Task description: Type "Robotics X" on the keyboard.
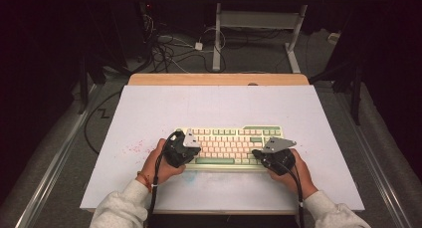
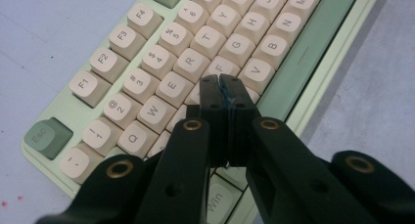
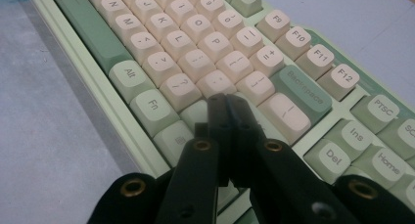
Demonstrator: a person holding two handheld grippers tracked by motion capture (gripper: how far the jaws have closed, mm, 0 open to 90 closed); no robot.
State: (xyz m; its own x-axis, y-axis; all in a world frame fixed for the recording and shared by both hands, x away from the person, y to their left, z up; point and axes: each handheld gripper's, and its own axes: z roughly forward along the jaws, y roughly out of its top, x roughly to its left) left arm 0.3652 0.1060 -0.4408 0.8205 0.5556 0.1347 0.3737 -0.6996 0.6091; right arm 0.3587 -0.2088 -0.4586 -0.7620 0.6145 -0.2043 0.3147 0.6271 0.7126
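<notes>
Sleeves of pale knit come in at the bottom of the high view, and each of the person's hands holds a hand-held gripper over the near edge of the keyboard (image 1: 229,145). That keyboard, pale green with cream keys, lies flat on the white bench (image 1: 149,108), toward its near side and about midway across. At the keyboard's left end is the left hand-held gripper (image 1: 180,149), at the right end the right hand-held gripper (image 1: 272,156); a black cable trails back from each along the forearm. Faint red specks mark the bench just left of the keyboard.

From the left gripper view, the black jaws are clenched together with nothing between them, their tips over the letter keys near D and F, close above the caps; whether they touch a key I cannot tell. The green spacebar (image 2: 306,53) runs past on the right, and Esc (image 2: 46,136) sits at the near left corner.

From the right gripper view, the jaws are likewise pressed shut and empty, tips hovering at the right end of the letter block, just beside the wide cream key below Backspace (image 3: 301,89). Fn and Alt lie to the left, Ins, Del and Home to the right.
</notes>
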